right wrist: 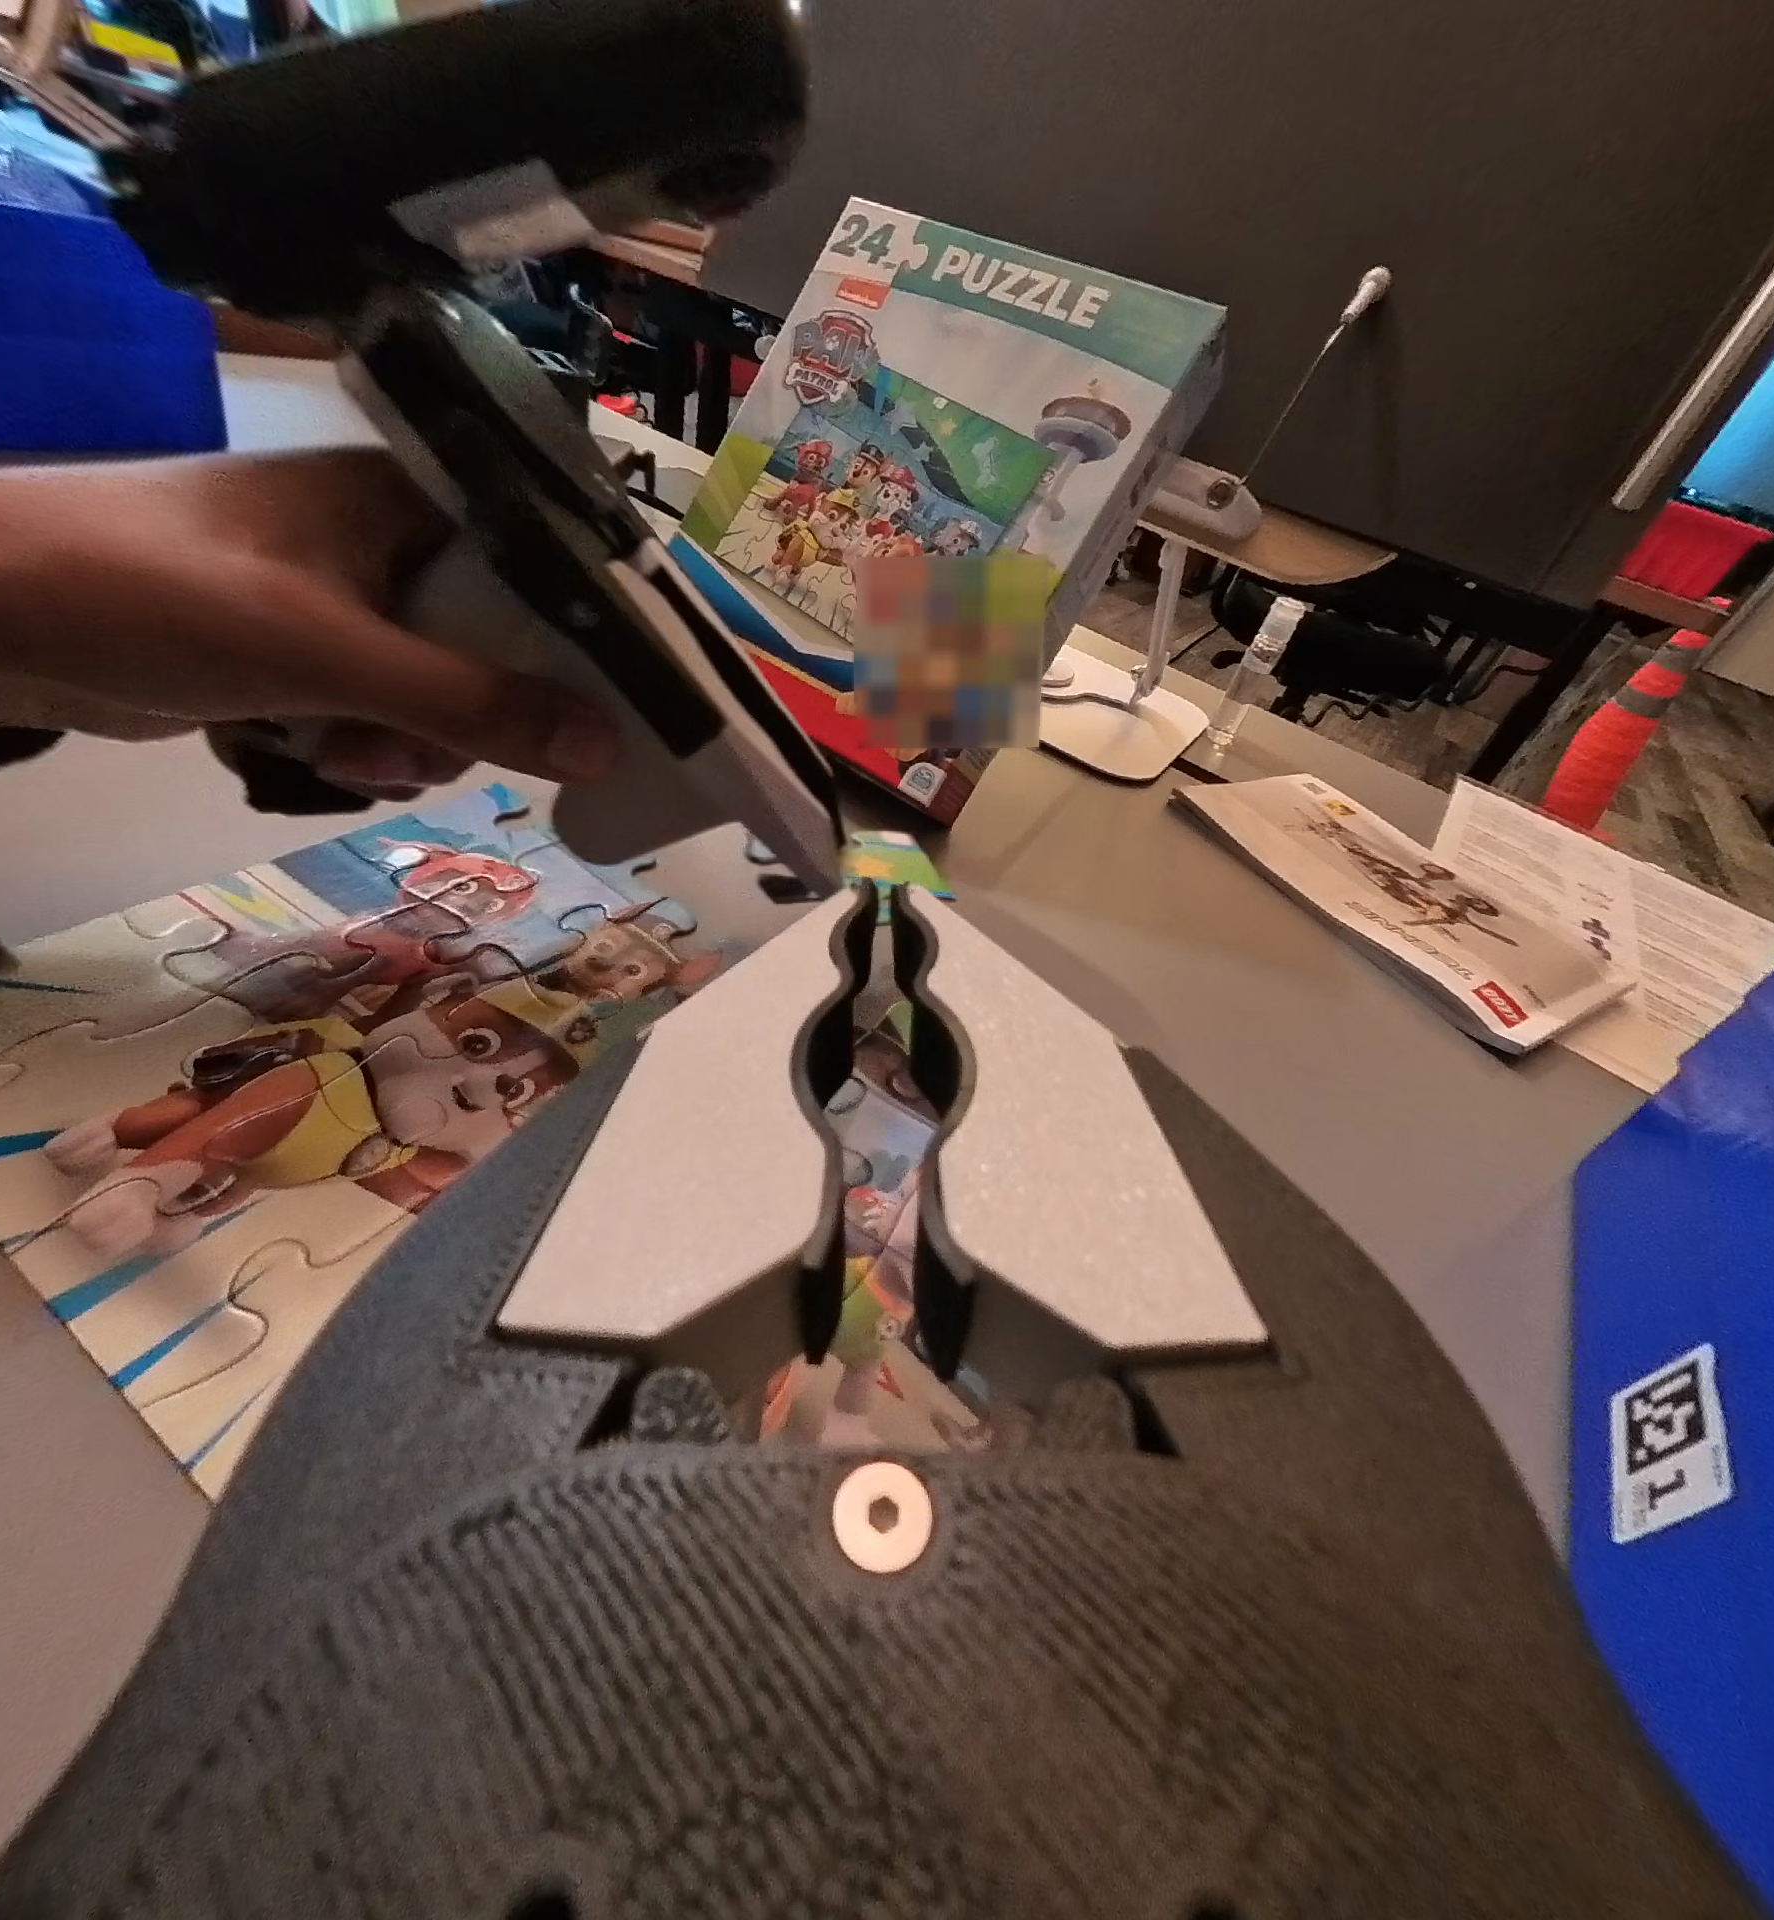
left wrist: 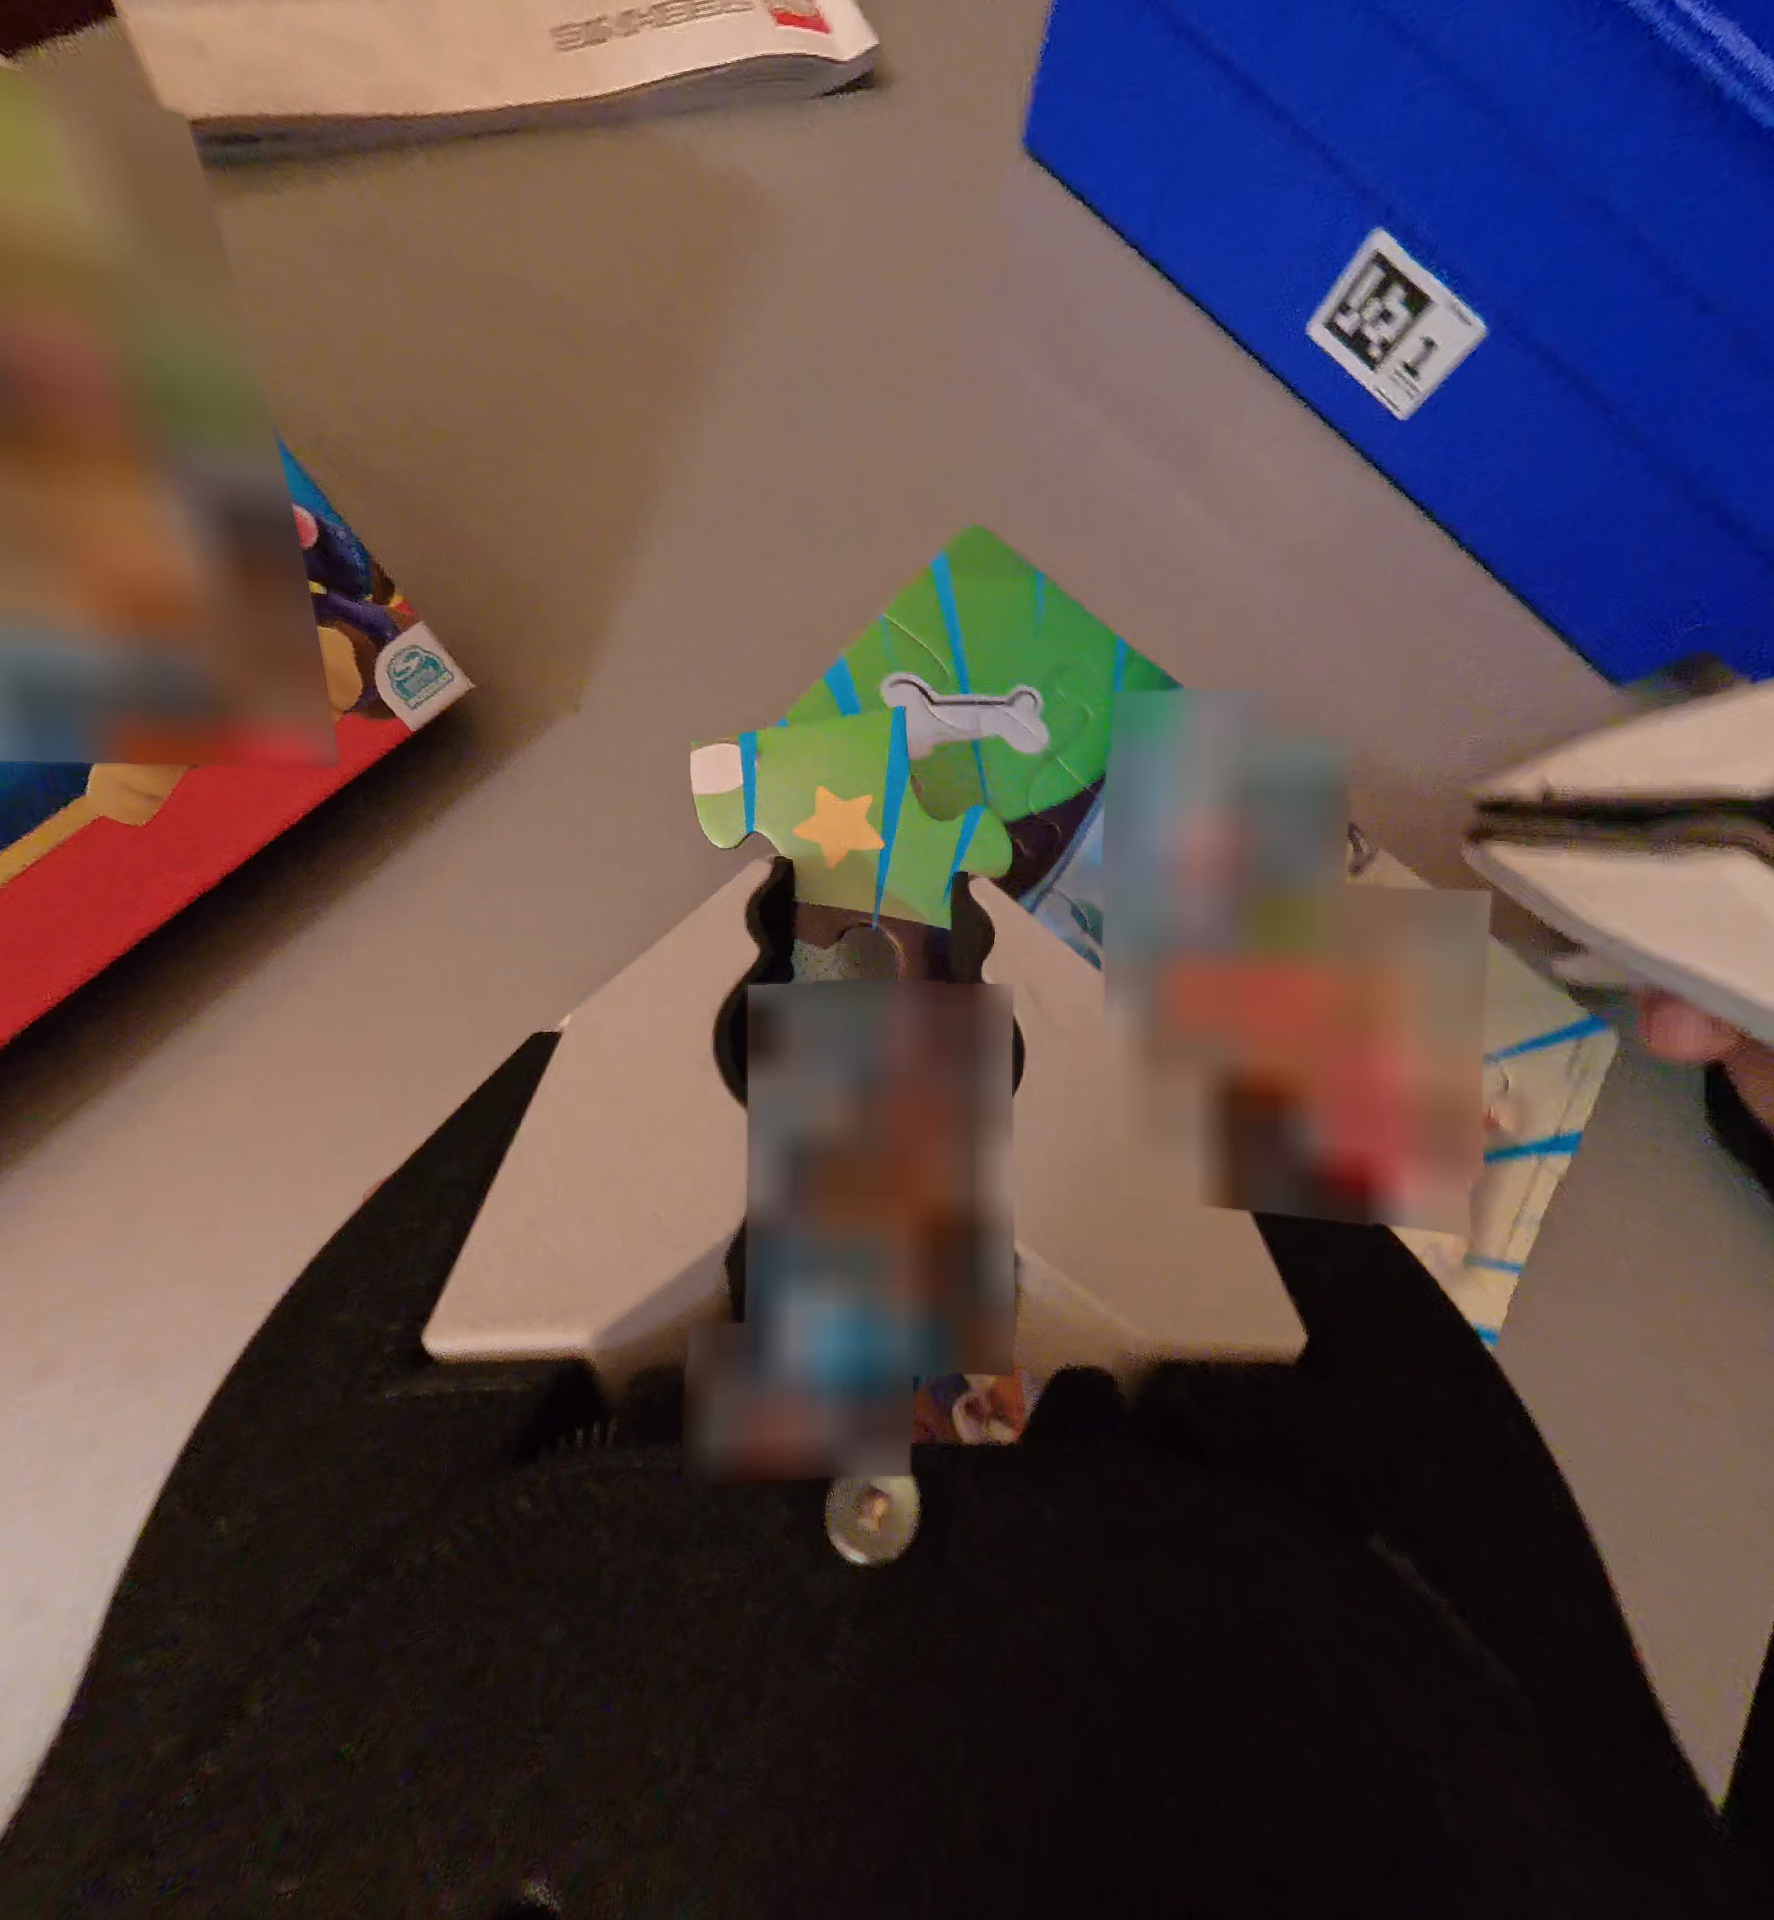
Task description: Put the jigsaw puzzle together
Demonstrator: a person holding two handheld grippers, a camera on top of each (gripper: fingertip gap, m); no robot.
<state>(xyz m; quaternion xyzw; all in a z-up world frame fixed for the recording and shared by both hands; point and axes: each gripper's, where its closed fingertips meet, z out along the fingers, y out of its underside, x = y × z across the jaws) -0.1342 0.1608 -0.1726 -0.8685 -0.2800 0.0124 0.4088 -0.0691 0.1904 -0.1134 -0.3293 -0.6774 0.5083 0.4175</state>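
Bench point(right wrist: 1226, 935), grey and broad, carries everything here. On its left part lies the assembled puzzle point(right wrist: 322, 1060), flat, picture side up, its long axis running from the near left toward the far middle. A blue bin point(left wrist: 1434, 260) stands at the right, with a black-and-white marker tag on its side. A puzzle box point(right wrist: 966, 468) stands upright at the far side, tilted back a little, and a printed booklet point(right wrist: 1402, 914) lies flat to the far right of the bench.

The loose green puzzle piece point(left wrist: 852, 821), marked with a yellow star and blue stripes, sits just above the puzzle's far corner. Its long axis runs left to right across the left wrist view, its knobbed edge toward the far side, next to the green pieces with a grey bone shape.

The left tongs point(left wrist: 875, 883) are closed to a narrow gap on the near edge of that piece, both dark pads pressing its sides; a hand point(right wrist: 270, 644) grips their handle.

The right tongs point(right wrist: 883, 899) are nearly closed, only a thin slit between the tips, with nothing plainly between them. Their tips sit just beside the left tongs' tips and the green piece, low over the puzzle's far edge.
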